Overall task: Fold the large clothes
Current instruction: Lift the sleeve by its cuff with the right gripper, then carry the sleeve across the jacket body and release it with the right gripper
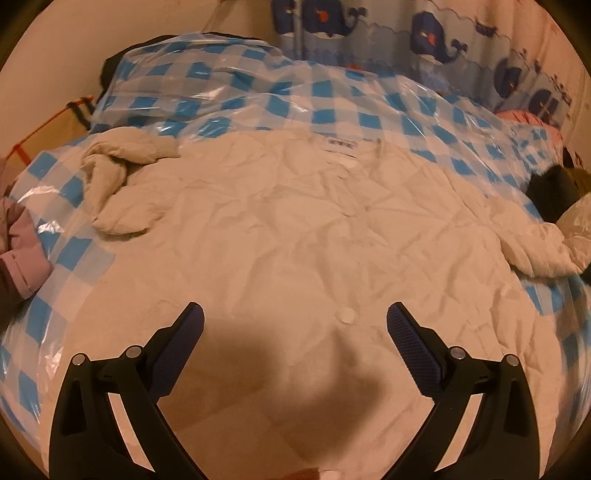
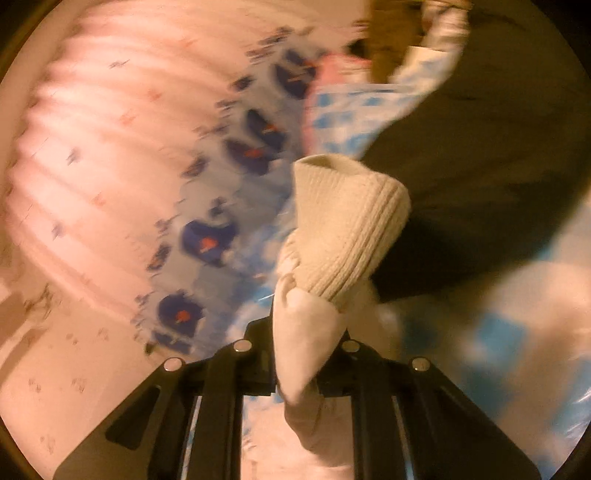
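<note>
A large white padded jacket (image 1: 295,229) lies spread flat, front up, on the bed, its snap buttons running down the middle. One sleeve (image 1: 122,184) is bunched at the far left, its ribbed cuff pointing right. My left gripper (image 1: 295,321) hovers open over the jacket's lower part, nothing between its fingers. In the right wrist view my right gripper (image 2: 308,332) is shut on the other sleeve's white fabric, and the ribbed cream cuff (image 2: 351,225) stands up above the jaws. That view is blurred by motion.
The bed carries a blue-and-white checked cover under clear plastic (image 1: 332,96). A whale-print curtain (image 1: 436,33) hangs behind. Pink clothes (image 1: 22,258) lie at the left edge, and dark clothing (image 1: 554,188) sits at the right. A big dark mass (image 2: 480,147) fills the right wrist view's upper right.
</note>
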The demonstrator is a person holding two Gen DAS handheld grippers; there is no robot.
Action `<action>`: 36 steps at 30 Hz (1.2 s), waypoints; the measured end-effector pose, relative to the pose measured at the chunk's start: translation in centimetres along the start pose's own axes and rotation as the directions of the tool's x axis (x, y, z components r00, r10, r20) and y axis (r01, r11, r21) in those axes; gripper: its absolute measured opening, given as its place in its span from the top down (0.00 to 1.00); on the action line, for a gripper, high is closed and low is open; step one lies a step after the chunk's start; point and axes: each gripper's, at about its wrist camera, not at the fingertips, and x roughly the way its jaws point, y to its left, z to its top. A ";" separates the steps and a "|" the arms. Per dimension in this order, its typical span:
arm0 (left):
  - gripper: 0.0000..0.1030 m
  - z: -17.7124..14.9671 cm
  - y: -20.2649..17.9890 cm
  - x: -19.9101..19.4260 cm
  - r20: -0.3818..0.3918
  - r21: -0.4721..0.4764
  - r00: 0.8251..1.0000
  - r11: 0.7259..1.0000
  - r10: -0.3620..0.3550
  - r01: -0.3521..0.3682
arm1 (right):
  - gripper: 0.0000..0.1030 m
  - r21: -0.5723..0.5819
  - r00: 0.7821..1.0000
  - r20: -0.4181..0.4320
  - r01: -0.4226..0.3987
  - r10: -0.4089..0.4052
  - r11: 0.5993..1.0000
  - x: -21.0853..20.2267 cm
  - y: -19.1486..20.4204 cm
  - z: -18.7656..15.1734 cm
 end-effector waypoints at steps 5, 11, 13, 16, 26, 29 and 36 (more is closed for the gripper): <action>0.07 1.5 5.6 -0.6 0.033 -0.133 0.999 0.991 0.013 -0.008 | 0.85 -0.183 0.987 -0.097 -0.148 0.132 0.972 6.0 14.0 -5.9; 0.07 2.3 12.5 -1.4 0.072 -0.273 0.995 0.961 0.072 -0.050 | 0.85 -0.324 0.922 -0.319 -0.325 0.220 0.889 14.4 26.7 -21.3; 0.07 2.3 13.7 -1.4 0.074 -0.306 0.995 0.951 0.072 -0.046 | 0.85 -0.351 0.894 -0.394 -0.361 0.214 0.864 16.7 28.6 -27.2; 0.07 2.4 15.0 -1.7 0.086 -0.329 0.994 0.943 0.074 -0.042 | 0.85 -0.413 0.851 -0.506 -0.383 0.142 0.826 19.7 29.2 -37.2; 0.07 2.2 15.8 -1.8 0.089 -0.347 0.994 0.938 0.057 -0.023 | 0.29 -0.431 0.618 -0.779 -0.406 -0.105 0.806 21.8 23.6 -54.1; 0.07 2.1 15.8 -1.8 0.086 -0.345 0.995 0.938 0.058 -0.025 | 0.22 -0.416 0.694 -0.719 -0.453 0.019 0.789 19.3 24.8 -49.1; 0.07 2.0 16.1 -0.9 0.045 -0.356 0.997 0.934 0.059 -0.039 | 0.14 -0.608 0.690 -0.596 -0.055 -0.410 0.792 24.6 12.5 -43.7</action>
